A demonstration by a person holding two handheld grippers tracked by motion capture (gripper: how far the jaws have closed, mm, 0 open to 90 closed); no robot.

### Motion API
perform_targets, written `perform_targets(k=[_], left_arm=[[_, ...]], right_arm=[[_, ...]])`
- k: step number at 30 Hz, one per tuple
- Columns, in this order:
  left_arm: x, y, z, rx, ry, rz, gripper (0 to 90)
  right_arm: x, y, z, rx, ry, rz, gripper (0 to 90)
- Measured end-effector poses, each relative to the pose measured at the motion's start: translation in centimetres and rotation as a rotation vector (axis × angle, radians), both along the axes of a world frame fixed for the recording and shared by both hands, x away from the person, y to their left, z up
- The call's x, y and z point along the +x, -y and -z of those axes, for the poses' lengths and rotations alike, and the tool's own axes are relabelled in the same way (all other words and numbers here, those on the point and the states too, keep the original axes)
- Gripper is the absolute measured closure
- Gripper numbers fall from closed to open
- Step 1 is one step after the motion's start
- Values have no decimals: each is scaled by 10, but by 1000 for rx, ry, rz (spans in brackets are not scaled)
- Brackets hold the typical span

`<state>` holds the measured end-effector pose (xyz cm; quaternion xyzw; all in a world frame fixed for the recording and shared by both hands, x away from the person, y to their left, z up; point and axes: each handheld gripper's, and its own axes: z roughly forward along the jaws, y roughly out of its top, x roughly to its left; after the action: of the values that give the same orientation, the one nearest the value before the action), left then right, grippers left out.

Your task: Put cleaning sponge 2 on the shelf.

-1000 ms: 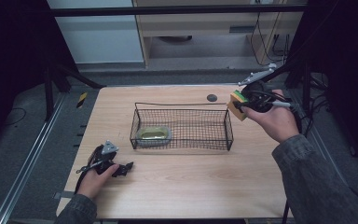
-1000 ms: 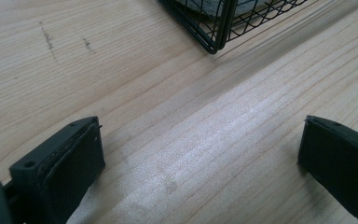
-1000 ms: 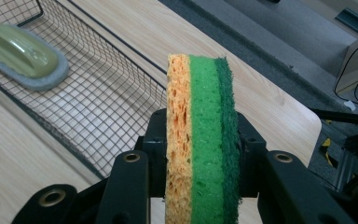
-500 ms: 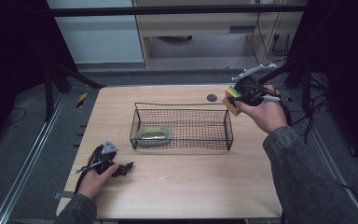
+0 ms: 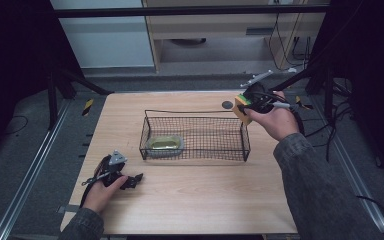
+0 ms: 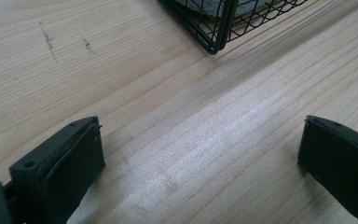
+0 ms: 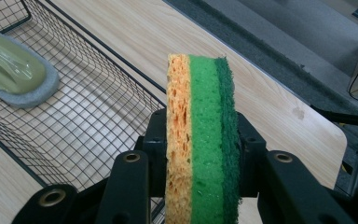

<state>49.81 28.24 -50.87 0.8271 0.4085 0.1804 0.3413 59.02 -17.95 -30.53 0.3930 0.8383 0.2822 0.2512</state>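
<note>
right gripper [image 5: 246,104] at upper right of the high view, clamped on a sponge [image 7: 201,140] layered orange, light green and dark green, held on edge between the pads. sits over the far right corner of the black wire basket [image 5: 195,150], mid-frame on the wooden table [image 5: 200,200]. inside the basket, toward its left end, a grey-rimmed olive-green scrubber [image 5: 164,144]. left gripper [image 5: 130,181] at lower left, resting low on the table, jaws wide apart with bare wood between, basket corner [image 6: 216,44] just ahead at top of its view.

table [image 5: 195,200]: light wood | on it: wire basket [image 5: 195,137], dark disc [image 5: 227,105], perhaps a cap
</note>
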Motion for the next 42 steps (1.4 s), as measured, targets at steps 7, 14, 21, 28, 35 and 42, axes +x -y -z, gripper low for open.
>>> perform_targets(k=[7,14,21,28,35,42], left_arm=[[0,0,0,0,0,0,0],[0,0,0,0,0,0,0],[0,0,0,-1,1,1,0],[0,0,0,-2,0,0,0],[0,0,0,-3,-1,0,0],[0,0,0,-3,-1,0,0]], right_arm=[[7,-6,8,5,-3,0,653],[9,-13,17,-2,-13,-19,652],[9,-10,28,-11,-25,-11,652],[11,-11,42,-13,-63,-5,651],[13,-14,53,-18,-84,3,651],[14,-14,62,-26,-101,7,651]])
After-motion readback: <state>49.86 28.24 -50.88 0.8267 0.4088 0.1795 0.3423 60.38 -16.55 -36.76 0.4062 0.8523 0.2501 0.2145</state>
